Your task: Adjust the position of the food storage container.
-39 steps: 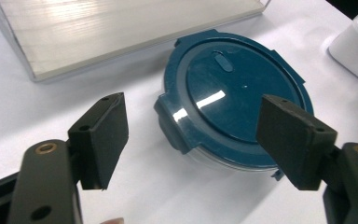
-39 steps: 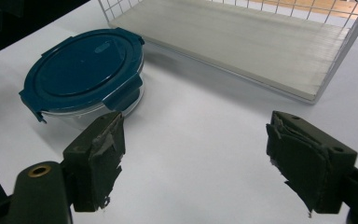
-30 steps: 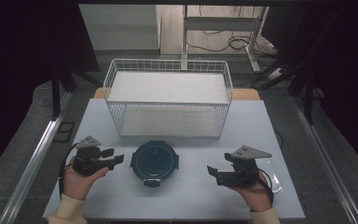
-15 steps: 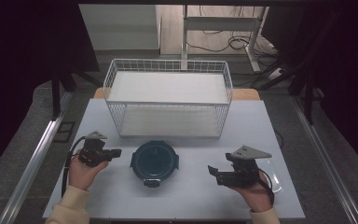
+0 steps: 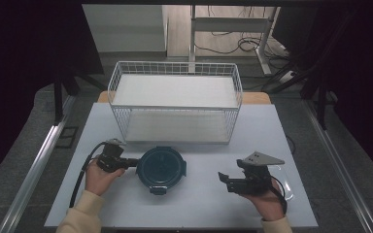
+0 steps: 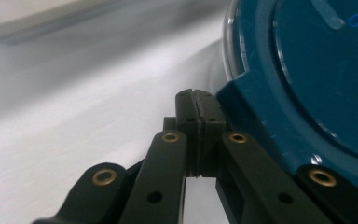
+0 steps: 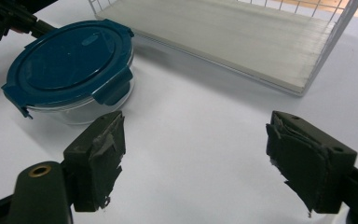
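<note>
A round glass container with a dark blue clip lid (image 5: 161,167) stands on the white table, near the front and middle. My left gripper (image 5: 134,163) is shut with nothing between its jaws. Its tips (image 6: 197,99) rest against the lid's left edge, beside a clip tab (image 6: 242,107). My right gripper (image 5: 224,180) is held open above the table to the right of the container, well apart from it. In the right gripper view the container (image 7: 70,65) lies beyond and left of the open right gripper (image 7: 196,154), and the left gripper (image 7: 9,18) reaches in at the top left.
A white wire basket (image 5: 175,108) with a pale board inside stands behind the container, also seen as the basket (image 7: 242,32) in the right gripper view. Bare table (image 5: 204,208) lies between the hands. Something clear and flat (image 5: 285,180) lies under the right hand.
My left gripper has moved up and to the right, bringing its tips to the container's left rim. The right gripper and the container have stayed put.
</note>
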Tool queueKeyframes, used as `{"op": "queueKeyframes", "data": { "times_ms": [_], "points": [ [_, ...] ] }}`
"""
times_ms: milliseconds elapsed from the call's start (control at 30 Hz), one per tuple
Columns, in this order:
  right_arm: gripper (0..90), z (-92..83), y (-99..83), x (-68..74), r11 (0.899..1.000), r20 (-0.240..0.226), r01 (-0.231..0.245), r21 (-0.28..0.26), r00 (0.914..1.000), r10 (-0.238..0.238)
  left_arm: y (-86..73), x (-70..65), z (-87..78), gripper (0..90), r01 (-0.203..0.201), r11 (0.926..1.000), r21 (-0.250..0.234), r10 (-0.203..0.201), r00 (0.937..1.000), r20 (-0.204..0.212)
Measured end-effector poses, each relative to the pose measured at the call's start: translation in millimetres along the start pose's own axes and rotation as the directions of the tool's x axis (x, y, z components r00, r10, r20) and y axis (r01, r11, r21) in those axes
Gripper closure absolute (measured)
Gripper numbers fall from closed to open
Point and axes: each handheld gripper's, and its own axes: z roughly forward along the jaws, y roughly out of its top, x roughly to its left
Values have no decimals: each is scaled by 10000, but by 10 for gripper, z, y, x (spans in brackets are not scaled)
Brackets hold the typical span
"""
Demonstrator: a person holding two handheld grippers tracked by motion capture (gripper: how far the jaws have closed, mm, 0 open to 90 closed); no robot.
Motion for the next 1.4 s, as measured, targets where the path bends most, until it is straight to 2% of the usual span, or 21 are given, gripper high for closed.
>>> {"op": "queueKeyframes", "data": {
  "times_ms": [133, 233, 300, 400, 567, 833, 1100, 1200, 1400],
  "points": [
    [190, -58, 25, -19, 9998, 66, -6, -192, 10000, 7, 6, -25, 38, 900, 46, 10000, 57, -46, 10000, -42],
    [190, -70, 23, -32, 9998, 111, -32, -219, 9999, 35, 6, -70, 28, 900, -29, 10000, 26, 28, 9993, 362],
    [190, -64, 21, -27, 9998, 109, -26, -190, 9999, 28, 20, -107, 13, 900, -105, 9999, -58, 107, 9990, 426],
    [190, -52, 22, -3, 9999, 55, 44, -163, 10000, -43, 29, -145, 34, 900, -45, 9999, -128, 50, 9993, 372],
    [190, -43, 30, 8, 9999, 15, 73, -152, 10000, -73, 13, -148, 77, 900, -124, 9999, 71, 123, 9998, 148],
    [190, -34, 34, 13, 9999, 41, 96, -137, 9999, -95, 33, -233, 144, 900, -230, 9996, 189, 225, 9994, 246],
    [190, -50, 39, 18, 9998, 50, 92, -181, 9999, -91, 66, -366, 184, 900, -604, 9976, 339, 594, 9978, 286],
    [190, -51, 41, 27, 9998, 5, 92, -173, 10000, -92, 92, -423, 208, 900, -612, 9976, 324, 607, 9980, 166],
    [190, -34, 32, 28, 9999, 18, 76, -125, 10000, -76, 119, -491, 279, 900, -708, 9969, 349, 698, 9972, 282]
  ]
}}
